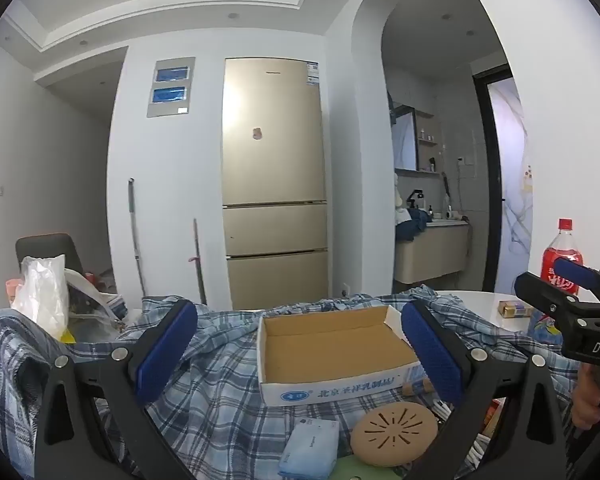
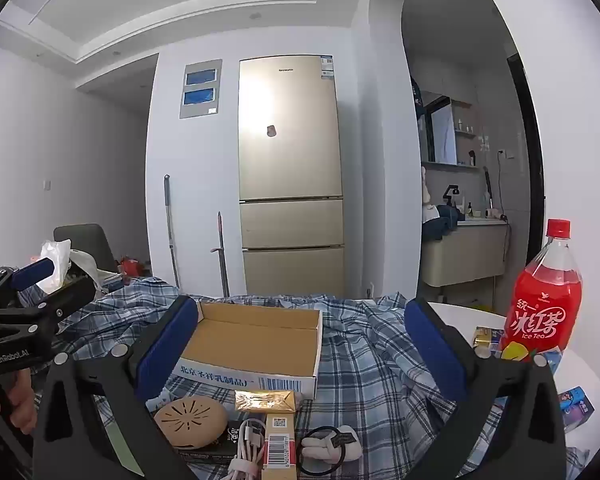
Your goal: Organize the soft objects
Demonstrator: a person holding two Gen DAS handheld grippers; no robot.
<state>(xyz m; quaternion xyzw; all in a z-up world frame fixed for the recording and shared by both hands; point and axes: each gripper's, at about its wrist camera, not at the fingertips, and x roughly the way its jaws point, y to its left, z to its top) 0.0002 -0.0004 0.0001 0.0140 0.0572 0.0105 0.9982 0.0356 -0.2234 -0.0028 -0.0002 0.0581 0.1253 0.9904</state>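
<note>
Soft goods lie in a loose cluster at the near edge: tan perforated pad (image 2: 191,421), white plush piece (image 2: 332,444) with a black hair tie (image 2: 320,450) looped about it, and a blue tissue pack (image 1: 311,446) just left of the pad. All rest on the plaid shirt (image 2: 380,360), itself soft, spread rumpled over the worktop (image 2: 580,384) — probably serving as the sorting ground.

Cardboard box (image 1: 332,346) sits mid-cloth, just beyond the cluster, open-topped and bare inside; likely the receiving bin, placed central so either hand can reach it. Nothing sorted yet, by the look of it.

Left gripper (image 1: 300,354): jaws spread wide, holding nothing, framing the box. Right gripper (image 2: 300,354): jaws equally wide, nothing between them, held above the cluster.

Hard items mixed among the soft: gold foil packet (image 2: 267,401), cigarette carton (image 2: 279,446), white cable (image 2: 247,446). Ice tea bottle (image 2: 544,300) stands far right on bare worktop. Plastic bag (image 1: 44,294) slumps far left.
</note>
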